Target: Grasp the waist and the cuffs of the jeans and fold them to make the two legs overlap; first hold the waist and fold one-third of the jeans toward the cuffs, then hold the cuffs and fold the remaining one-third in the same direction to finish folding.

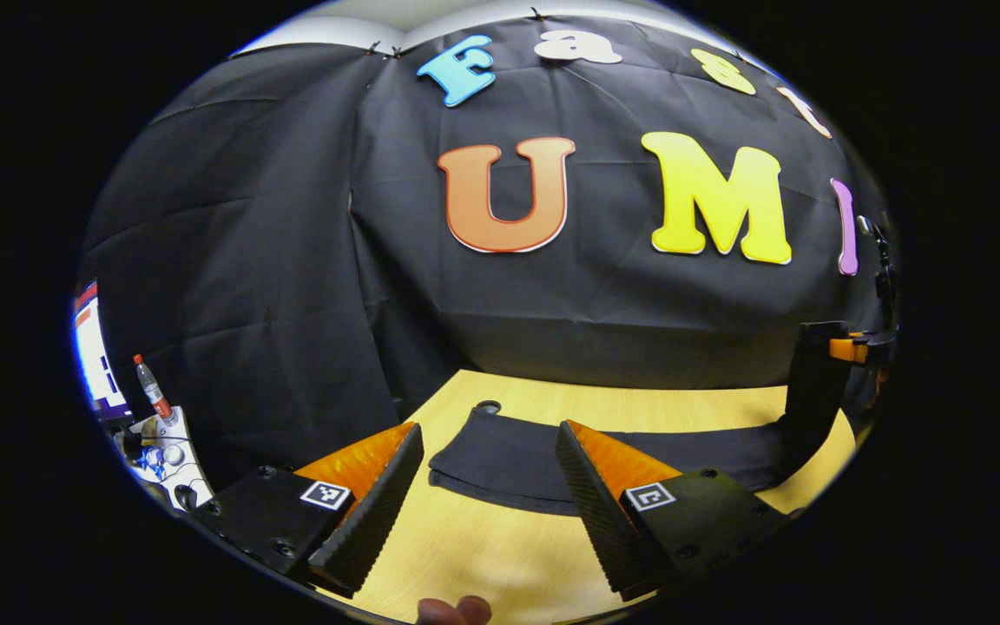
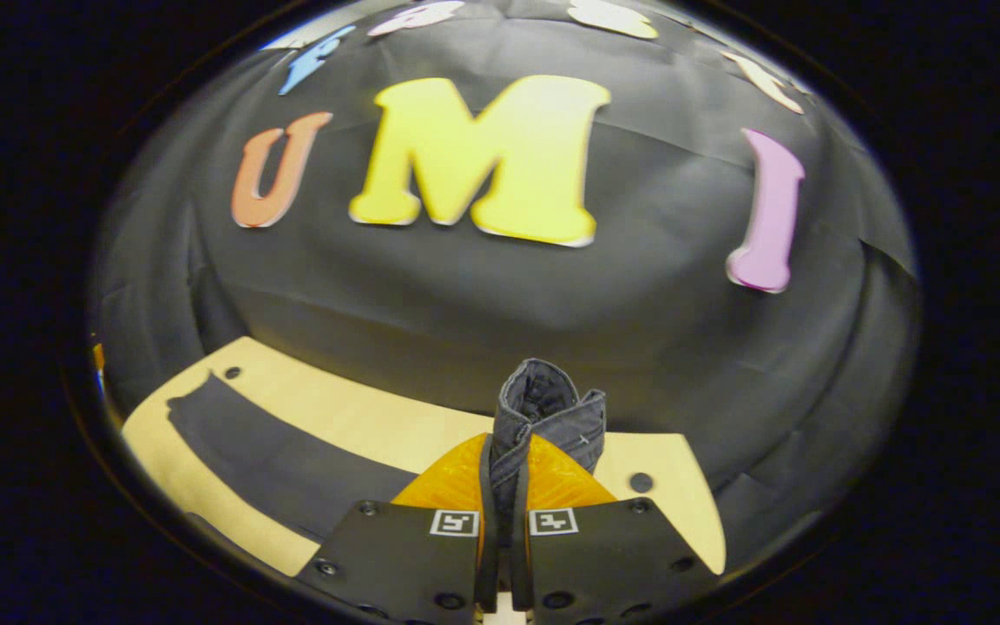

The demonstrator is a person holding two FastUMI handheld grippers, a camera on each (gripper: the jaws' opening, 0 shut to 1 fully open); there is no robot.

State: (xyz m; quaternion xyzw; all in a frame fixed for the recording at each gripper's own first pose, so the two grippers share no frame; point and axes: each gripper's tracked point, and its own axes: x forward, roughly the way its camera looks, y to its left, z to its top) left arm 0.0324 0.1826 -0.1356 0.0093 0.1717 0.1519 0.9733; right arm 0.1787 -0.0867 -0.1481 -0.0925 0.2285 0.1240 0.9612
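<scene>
Jeans [image 2: 543,417] pinched between right gripper [image 2: 500,486] jaws

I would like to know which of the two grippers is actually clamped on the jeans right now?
The right gripper: its fingers pinch a bunched end of the jeans, while the left gripper hangs open above the table.

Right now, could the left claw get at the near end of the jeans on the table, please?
Probably yes: the left claw is open, and the jeans lie flat just ahead on the bare table, nothing between.
</scene>
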